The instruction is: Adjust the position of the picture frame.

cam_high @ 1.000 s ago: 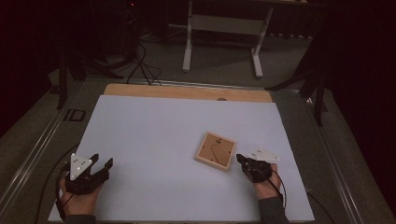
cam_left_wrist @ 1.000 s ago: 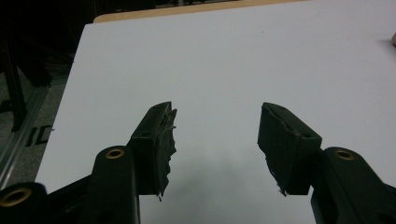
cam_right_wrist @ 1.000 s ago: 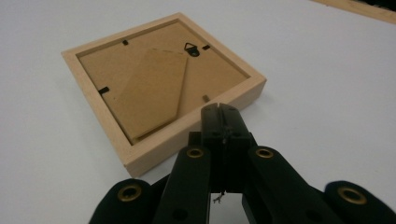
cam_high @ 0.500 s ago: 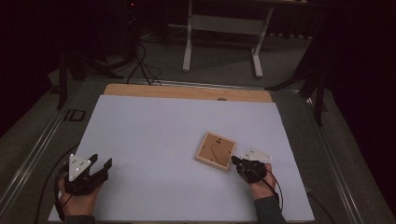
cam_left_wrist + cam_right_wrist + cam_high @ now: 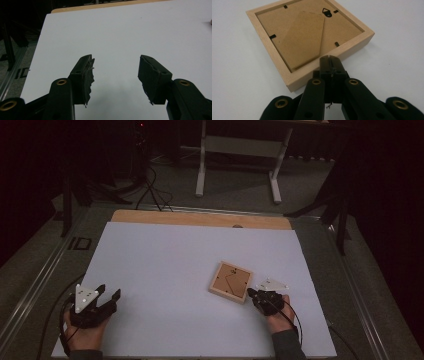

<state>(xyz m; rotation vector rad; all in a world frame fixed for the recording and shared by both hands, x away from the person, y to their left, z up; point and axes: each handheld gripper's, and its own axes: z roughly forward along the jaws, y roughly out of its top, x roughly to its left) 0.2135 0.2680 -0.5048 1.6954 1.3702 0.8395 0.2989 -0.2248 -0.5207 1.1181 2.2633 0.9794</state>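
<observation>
A small square wooden picture frame [image 5: 230, 281] lies face down on the white table top [image 5: 165, 265], right of centre. Its brown backing board, fold-out stand and metal hanger face up in the right gripper view [image 5: 304, 37]. My right gripper [image 5: 253, 295] is shut, jaws pressed together with nothing between them; its tip [image 5: 330, 58] sits at the frame's near wooden edge, and whether it touches I cannot tell. My left gripper [image 5: 109, 292] rests at the near left of the table, open and empty, its jaws [image 5: 115, 67] spread over bare white surface.
A wooden strip [image 5: 200, 219] runs along the table's far edge. Metal rails [image 5: 35, 280] border both sides. Beyond the table stand a white frame stand [image 5: 240, 155] and dark cables [image 5: 150, 185] on the floor. Cables trail from both grippers.
My right gripper has slid a little to the left, its shut tip coming up to the picture frame's near right edge. The left gripper and the frame have stayed put.
</observation>
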